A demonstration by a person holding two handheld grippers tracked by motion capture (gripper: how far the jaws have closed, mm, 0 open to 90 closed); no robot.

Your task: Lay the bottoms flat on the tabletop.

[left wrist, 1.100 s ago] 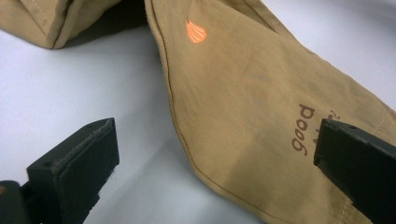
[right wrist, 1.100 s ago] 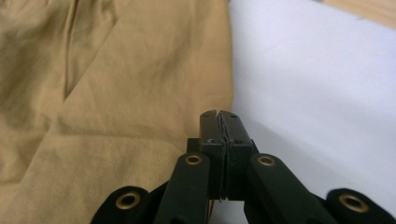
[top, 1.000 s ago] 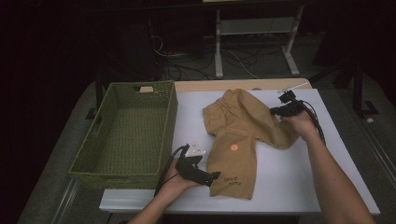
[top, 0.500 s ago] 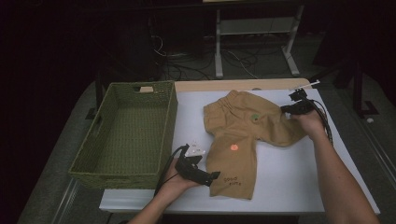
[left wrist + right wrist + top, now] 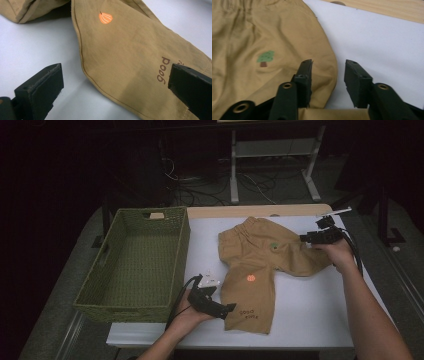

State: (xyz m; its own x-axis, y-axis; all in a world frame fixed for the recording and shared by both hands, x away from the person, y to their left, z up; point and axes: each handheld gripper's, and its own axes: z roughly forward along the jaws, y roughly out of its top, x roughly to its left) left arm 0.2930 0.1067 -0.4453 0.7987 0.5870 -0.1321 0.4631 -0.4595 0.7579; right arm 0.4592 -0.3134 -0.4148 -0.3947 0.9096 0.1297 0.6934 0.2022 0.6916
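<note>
Both tongs stand with jaws apart. Right gripper (image 5: pixel 306 238), near the bench's (image 5: pixel 310 315) far right corner, has just been opening its jaws; in the right gripper view they (image 5: pixel 327 75) straddle the edge of the tan shorts (image 5: pixel 260 265) without pressing the cloth. Left gripper (image 5: pixel 231 308), at the near edge, hovers with its jaws (image 5: pixel 115 85) wide over the hem of the near leg, touching nothing. Those shorts lie spread flat mid-bench, just beside the green woven basket (image 5: pixel 135 265) along the left edge.
</note>
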